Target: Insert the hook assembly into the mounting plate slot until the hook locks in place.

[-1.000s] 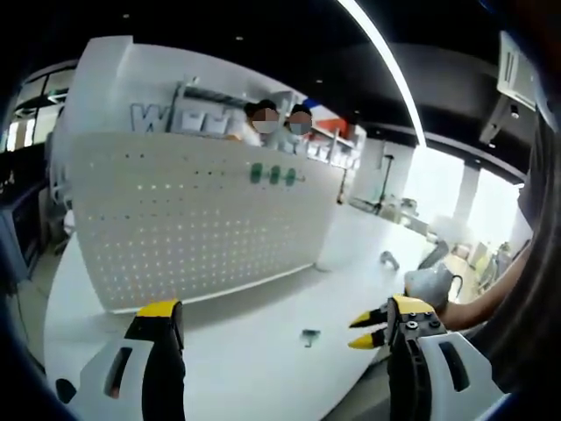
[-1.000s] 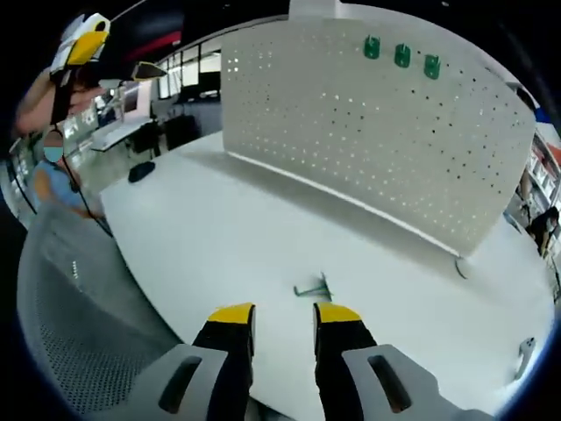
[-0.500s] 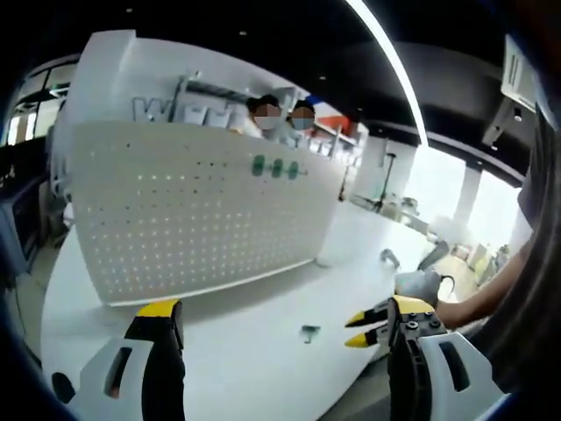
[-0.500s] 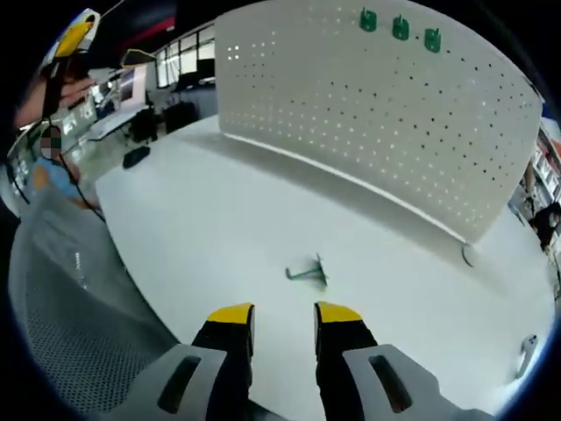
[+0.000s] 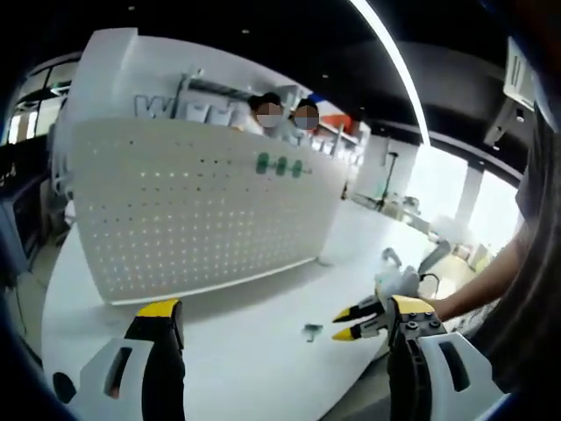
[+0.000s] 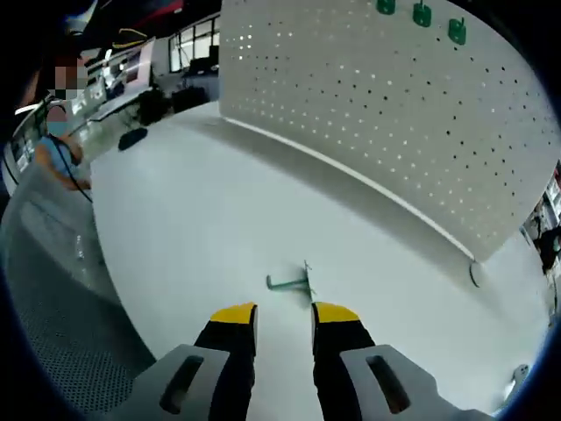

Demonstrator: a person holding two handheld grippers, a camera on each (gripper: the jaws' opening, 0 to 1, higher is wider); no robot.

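Two grippers in play, neither holding anything. Right gripper sits at bottom centre of the right gripper view, yellow-tipped jaws apart with a gap between them. Hook assembly, small and green, lies flat on the white table just above the jaw tips, slightly left of the gap's centre. Its long axis runs roughly left-right across the frame, so crosswise to the line of the jaws, with a short upright stub at its right end. Not touching either jaw.

Left gripper has jaws wide apart at the bottom of the left gripper view, well back from the hook assembly, which shows as a tiny green speck at lower centre. Right gripper's yellow tips come in from the right of that frame, just beside the speck.

Mounting plate, a white perforated board, stands upright at the far side of the table, upper half of frame, with three green pegs near its top edge.

Judgement: right gripper is clearly nearer, so pick-up looks like its job; hook not yet grasped, insertion not started.
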